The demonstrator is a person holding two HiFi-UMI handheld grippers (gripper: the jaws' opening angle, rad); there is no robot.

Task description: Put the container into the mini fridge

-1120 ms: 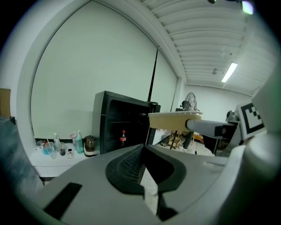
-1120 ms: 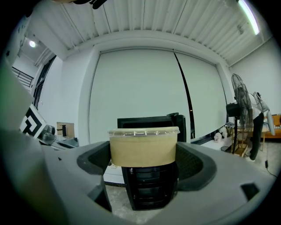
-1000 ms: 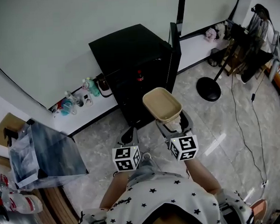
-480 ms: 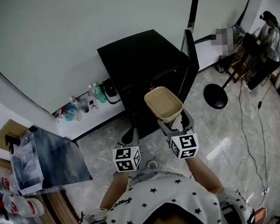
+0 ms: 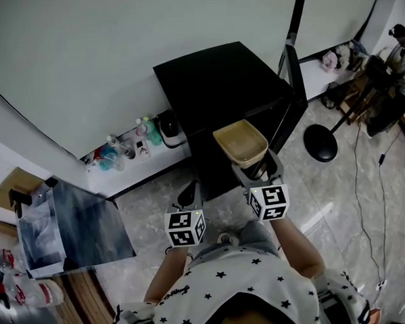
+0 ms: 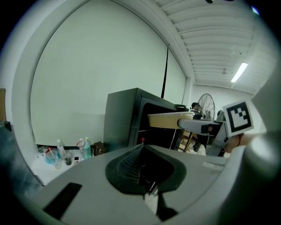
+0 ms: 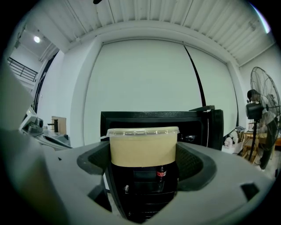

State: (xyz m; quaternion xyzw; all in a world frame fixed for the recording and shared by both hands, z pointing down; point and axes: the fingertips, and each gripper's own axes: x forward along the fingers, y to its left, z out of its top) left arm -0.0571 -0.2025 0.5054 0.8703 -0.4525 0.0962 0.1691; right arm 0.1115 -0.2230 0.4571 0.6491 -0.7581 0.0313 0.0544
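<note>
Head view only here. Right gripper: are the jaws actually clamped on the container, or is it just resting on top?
Observer: Clamped. In the right gripper view, the right gripper's jaws press both sides of the beige lidded container.
Operator: Anything already inside the fridge?
Observer: A small red-labelled bottle stands inside the open mini fridge, seen below the container.
Operator: Left gripper?
Observer: The left gripper has its jaws together, with nothing between them.
</note>
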